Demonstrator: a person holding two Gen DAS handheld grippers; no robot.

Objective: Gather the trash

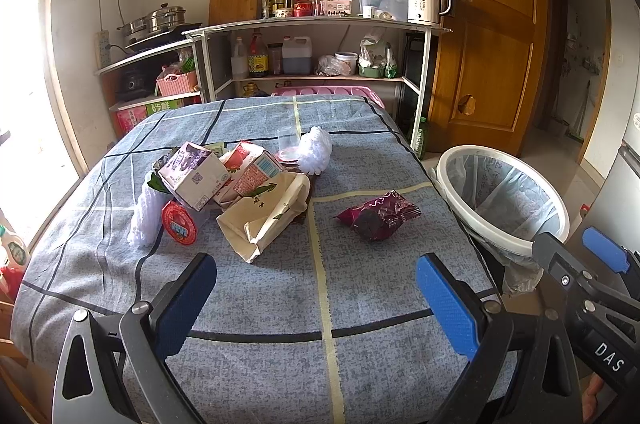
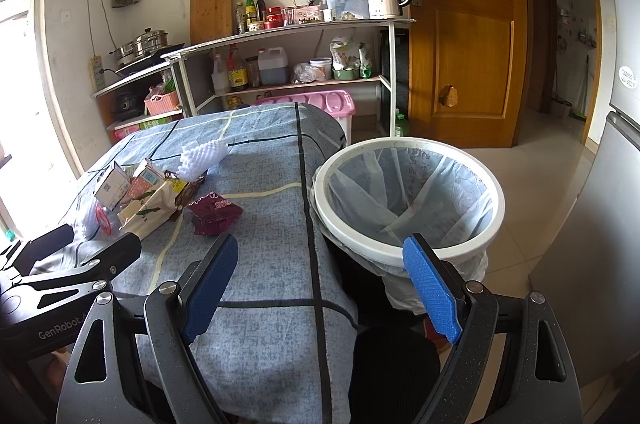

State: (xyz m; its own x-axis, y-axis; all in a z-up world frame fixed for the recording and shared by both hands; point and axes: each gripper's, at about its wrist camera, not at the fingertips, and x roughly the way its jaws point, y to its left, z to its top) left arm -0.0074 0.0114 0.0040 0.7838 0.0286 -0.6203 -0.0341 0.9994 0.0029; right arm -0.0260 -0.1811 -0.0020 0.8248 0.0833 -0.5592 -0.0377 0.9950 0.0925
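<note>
Trash on the table point(image 1: 280, 304): two cartons point(image 1: 192, 176), one maroon wrapper point(image 1: 378, 216); both grippers' fingers point(image 1: 448, 308) apart.

On the counter point(image 1: 360, 304), near its middle, lie two cartons: one purple and white point(image 1: 194, 176), one pink and red point(image 1: 250, 170). Two pieces of white foam netting show, one point(image 1: 316, 149) toward the far edge and one point(image 1: 145, 218) toward the left edge. There is one beige paper bag point(image 1: 266, 214), one round red lid point(image 1: 179, 222), one clear plastic cup point(image 1: 289, 143) and one dark red snack wrapper point(image 1: 378, 214), which lies apart toward the right edge. One white bin point(image 2: 408, 198) with a liner stands beside the right edge. Two pairs of tongs are in view, left point(image 1: 316, 298) and right point(image 2: 320, 286), each with two blue pads spread apart.
</note>
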